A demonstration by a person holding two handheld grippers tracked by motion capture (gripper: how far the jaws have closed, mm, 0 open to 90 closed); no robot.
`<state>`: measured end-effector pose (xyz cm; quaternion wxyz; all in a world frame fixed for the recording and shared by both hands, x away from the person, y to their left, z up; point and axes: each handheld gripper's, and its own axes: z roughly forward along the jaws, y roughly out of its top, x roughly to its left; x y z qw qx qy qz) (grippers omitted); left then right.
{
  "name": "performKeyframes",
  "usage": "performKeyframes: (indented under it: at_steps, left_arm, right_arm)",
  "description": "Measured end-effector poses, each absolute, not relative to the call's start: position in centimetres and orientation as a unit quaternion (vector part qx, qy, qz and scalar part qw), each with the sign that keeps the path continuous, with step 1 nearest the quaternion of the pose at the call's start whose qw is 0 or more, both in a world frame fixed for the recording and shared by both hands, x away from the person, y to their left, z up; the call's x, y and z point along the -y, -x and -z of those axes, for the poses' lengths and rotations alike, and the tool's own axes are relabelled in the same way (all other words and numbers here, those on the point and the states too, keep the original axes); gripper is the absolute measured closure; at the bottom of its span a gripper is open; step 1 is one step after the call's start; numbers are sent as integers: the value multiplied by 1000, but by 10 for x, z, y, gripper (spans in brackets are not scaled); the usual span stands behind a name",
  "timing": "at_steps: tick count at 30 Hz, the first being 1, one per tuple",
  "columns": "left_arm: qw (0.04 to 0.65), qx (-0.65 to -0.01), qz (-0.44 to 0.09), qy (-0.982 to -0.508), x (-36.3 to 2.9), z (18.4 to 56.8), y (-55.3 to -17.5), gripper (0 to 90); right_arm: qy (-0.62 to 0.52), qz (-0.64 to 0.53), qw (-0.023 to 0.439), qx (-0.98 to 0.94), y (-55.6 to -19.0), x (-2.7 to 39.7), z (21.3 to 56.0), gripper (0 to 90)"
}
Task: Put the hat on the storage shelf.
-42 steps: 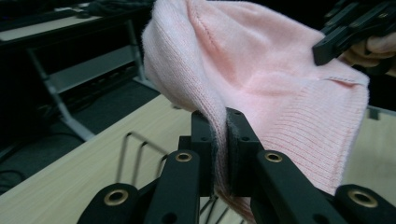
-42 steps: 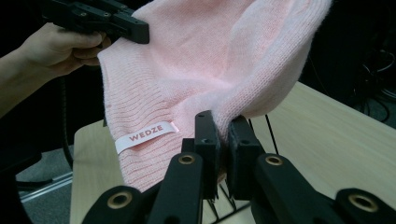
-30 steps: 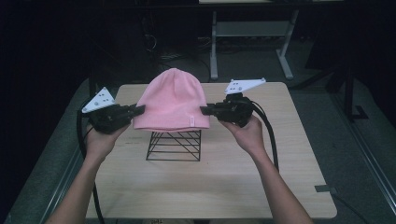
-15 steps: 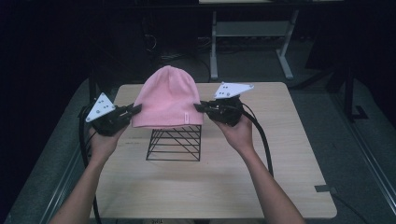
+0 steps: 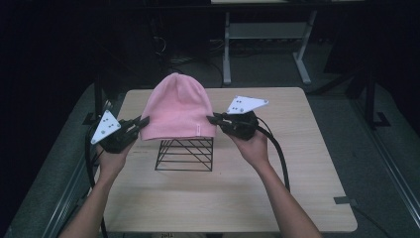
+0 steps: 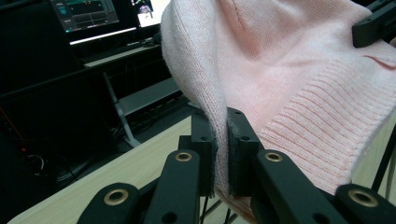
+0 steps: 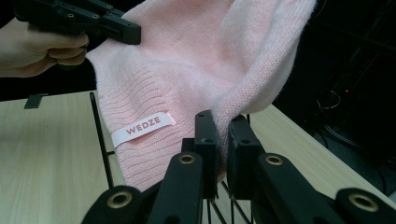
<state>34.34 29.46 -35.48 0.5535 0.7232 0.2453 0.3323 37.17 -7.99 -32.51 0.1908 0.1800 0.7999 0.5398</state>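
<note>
Both grippers, left point(image 5: 140, 124) and right point(image 5: 214, 119), pinch opposite sides of the pink Wedze beanie's point(image 5: 177, 110) ribbed brim, stretched over the black wire stand point(image 5: 184, 154) on the table point(image 5: 297, 168). Risk: knit slipping from one pinch, or brim snagging wire and tipping stand. No containers visible.

Pink knit hat point(image 5: 178, 109): one, bearing one white label point(image 7: 143, 128).
Black wire stand point(image 5: 184, 154): one.
Tongs: two, left point(image 5: 143, 122) and right point(image 5: 212, 119), each with one grey three-cornered plate and one trailing cable.
Hands: two, left hand point(image 5: 113, 158) and right hand point(image 5: 252, 148).
Counter point(image 5: 297, 163): one, wood-topped.
Monitor point(image 6: 88, 14): one, lit, in the background.
</note>
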Motion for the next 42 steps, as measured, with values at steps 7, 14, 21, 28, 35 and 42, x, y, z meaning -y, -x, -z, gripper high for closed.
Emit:
performKeyframes:
  at_steps: [7,14,21,28,35,42]
  left_arm:
    - [564,-231,-337,-717,-296,361,-336,828]
    - [573,-217,-337,-715,-298,370,-325,827]
    - [569,-209,-330,-724,-300,376,-320,826]
    - [557,-207,-327,-735,-300,385,-318,826]
    - [578,-196,-326,-722,-301,381,-312,825]
    - [592,-172,-330,-715,-306,375,-302,825]
  right_arm:
    - [-173,-544,184,-800,-369,81,329,841]
    - [-162,-554,175,-797,-362,84,334,841]
    - [-159,-551,166,-802,-360,81,341,841]
    - [-162,-535,154,-815,-360,77,351,841]
    - [-155,-564,138,-799,-357,78,349,841]
    - [-129,-586,126,-790,-349,88,344,841]
